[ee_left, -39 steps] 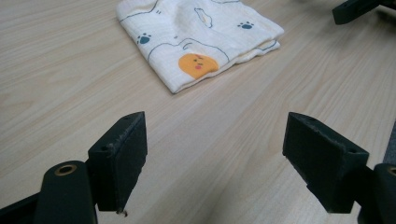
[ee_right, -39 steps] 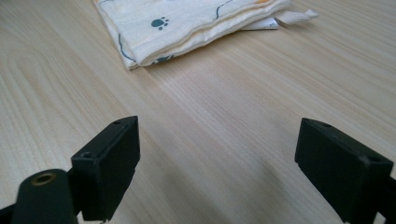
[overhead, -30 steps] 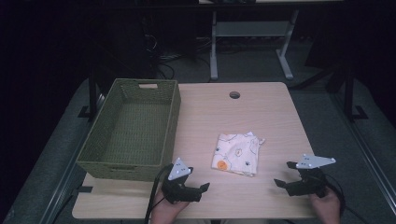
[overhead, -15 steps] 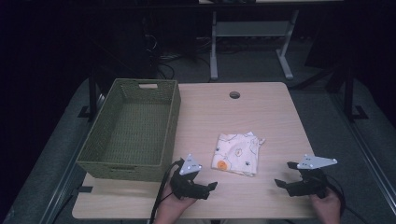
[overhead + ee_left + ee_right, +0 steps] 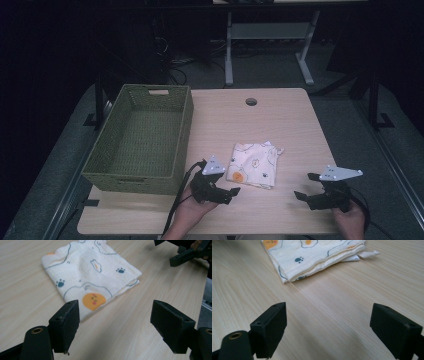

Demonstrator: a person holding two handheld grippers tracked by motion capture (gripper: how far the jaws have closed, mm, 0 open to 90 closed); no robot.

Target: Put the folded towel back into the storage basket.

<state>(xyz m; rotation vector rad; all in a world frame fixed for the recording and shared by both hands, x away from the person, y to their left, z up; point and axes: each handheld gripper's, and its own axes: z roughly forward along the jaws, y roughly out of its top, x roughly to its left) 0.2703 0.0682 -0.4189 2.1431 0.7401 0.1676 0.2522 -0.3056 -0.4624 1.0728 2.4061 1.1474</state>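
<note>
lying near the front middle of a light wooden table (image 5: pixel 280 120) is a folded cloth (image 5: pixel 254 164), cream-white with printed paw marks, outlined shapes and an orange round face on its near corner. it rests flat on the bare wood, touching nothing else.

the left gripper (image 5: pixel 227 192), held in the person's left hand (image 5: pixel 186 216) at the table's front edge, sits just beside the cloth's near-left corner, its tips pointing to the right. in the left gripper view its two black jaws stand wide apart with nothing between them, and the cloth (image 5: pixel 90 277) lies just ahead, its orange-face corner closest to the left jaw.

the right gripper (image 5: pixel 306 187) is held in the right hand (image 5: pixel 350 222) near the front right of the table, apart from the cloth, pointing left toward it. in the right gripper view its jaws are also spread wide and hold nothing, with bare wood between them and the cloth (image 5: pixel 312 257) farther ahead, its stacked folded edges showing.

a green woven basket (image 5: pixel 185 135) stands on the left part of the table, well apart from the cloth. a small round hole (image 5: pixel 251 101) sits near the table's far edge.
</note>
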